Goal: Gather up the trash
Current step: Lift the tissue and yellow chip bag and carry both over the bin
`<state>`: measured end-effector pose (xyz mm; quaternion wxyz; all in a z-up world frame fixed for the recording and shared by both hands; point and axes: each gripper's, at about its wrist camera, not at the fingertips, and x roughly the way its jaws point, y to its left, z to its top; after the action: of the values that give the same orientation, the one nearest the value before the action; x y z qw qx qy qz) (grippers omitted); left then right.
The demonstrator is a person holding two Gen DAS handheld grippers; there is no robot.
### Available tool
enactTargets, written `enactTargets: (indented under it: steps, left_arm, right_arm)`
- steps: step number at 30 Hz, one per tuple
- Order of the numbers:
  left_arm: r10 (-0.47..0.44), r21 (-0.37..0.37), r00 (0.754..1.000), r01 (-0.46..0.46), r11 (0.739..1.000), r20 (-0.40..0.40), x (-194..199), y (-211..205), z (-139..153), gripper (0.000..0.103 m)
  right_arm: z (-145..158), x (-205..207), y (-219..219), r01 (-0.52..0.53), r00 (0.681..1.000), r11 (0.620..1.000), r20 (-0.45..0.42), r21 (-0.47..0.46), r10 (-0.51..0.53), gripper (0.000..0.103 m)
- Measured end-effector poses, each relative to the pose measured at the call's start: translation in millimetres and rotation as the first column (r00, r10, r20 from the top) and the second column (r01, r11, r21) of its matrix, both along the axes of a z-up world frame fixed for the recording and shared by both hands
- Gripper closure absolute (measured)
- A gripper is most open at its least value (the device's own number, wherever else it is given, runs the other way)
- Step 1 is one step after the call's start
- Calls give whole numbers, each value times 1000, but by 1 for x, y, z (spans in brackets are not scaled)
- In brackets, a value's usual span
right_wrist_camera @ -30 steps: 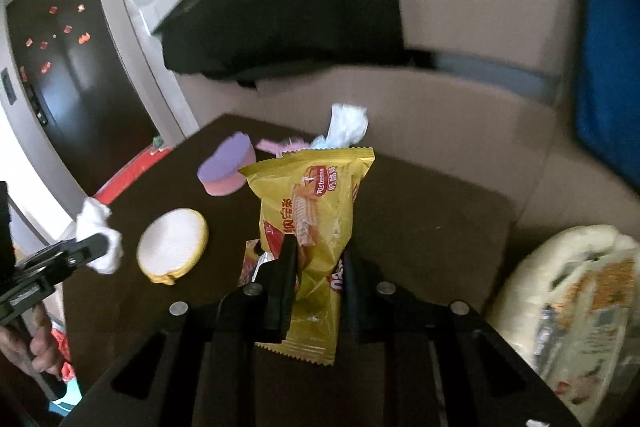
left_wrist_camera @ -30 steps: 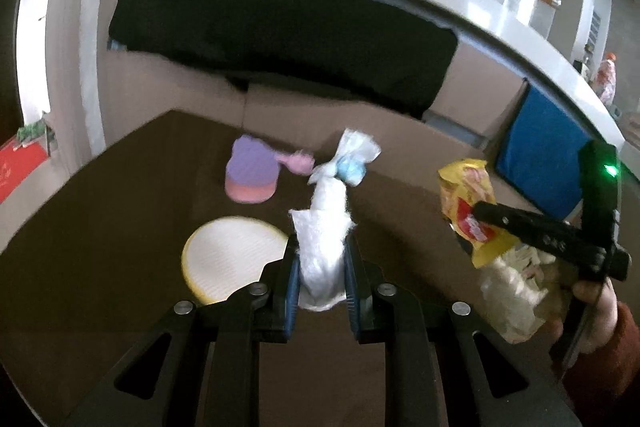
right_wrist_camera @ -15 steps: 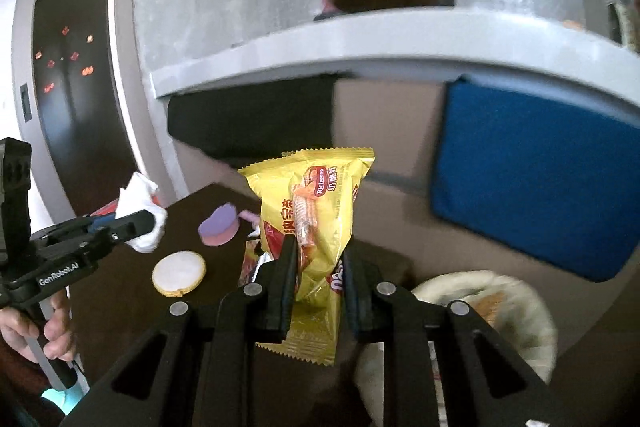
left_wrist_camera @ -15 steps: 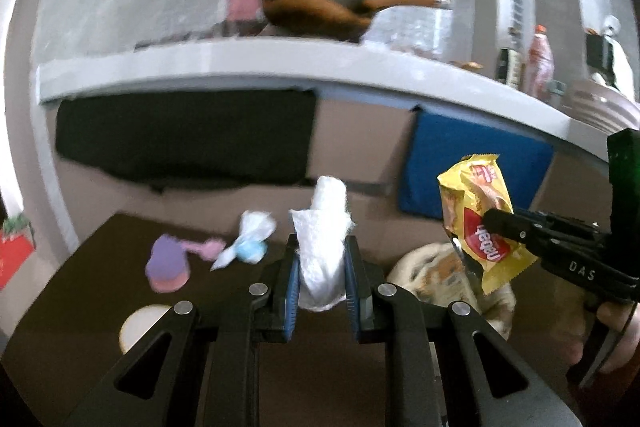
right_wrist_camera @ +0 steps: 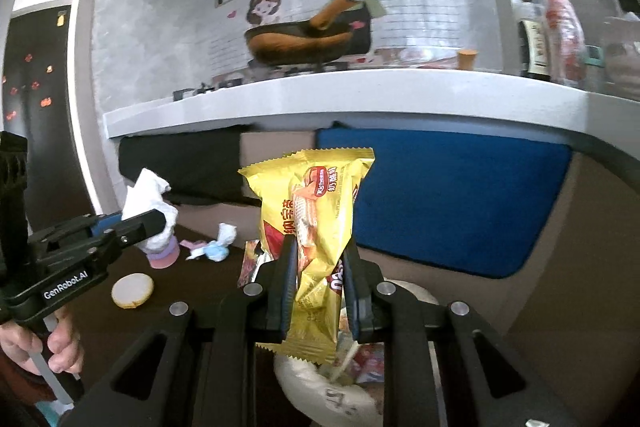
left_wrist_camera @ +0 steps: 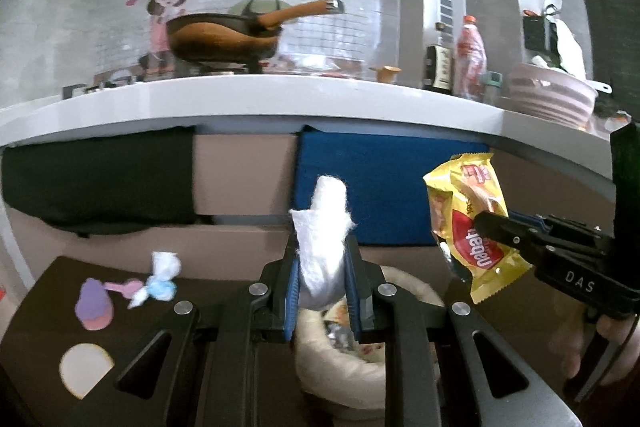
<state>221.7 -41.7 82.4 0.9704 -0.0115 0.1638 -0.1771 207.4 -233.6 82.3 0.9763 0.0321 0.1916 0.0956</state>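
Left gripper (left_wrist_camera: 322, 281) fingers (left_wrist_camera: 290, 279) clamp white tissue (left_wrist_camera: 322, 247) above trash bag (left_wrist_camera: 340, 367)

Open trash bag (left_wrist_camera: 404, 283) mouth unobstructed below, bare tabletop (left_wrist_camera: 224, 291) between bag and tissue wad (left_wrist_camera: 160, 283)

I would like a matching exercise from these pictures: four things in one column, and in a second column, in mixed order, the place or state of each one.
Things:
1. white tissue wad
2. yellow snack wrapper
3. frying pan
4. purple and pink toy

Places or states:
A. lies on the dark table
B. clamped in the right gripper
C. stands on the white counter
D. clamped in the left gripper

Pairs: 1-D, 2-B, 3-C, 4-A
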Motion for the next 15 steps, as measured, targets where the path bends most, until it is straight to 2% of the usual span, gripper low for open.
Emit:
enactTargets:
  steps: [7, 15]
  left_arm:
    - [-42, -10, 997, 41, 999, -58, 15, -23, -17, 82]
    - [-51, 0, 994, 51, 999, -95, 29, -32, -37, 82]
  right_arm:
    - [-6, 0, -19, 47, 999, 999, -5, 2, -47, 84]
    - [-26, 12, -32, 61, 997, 998, -46, 18, -60, 84]
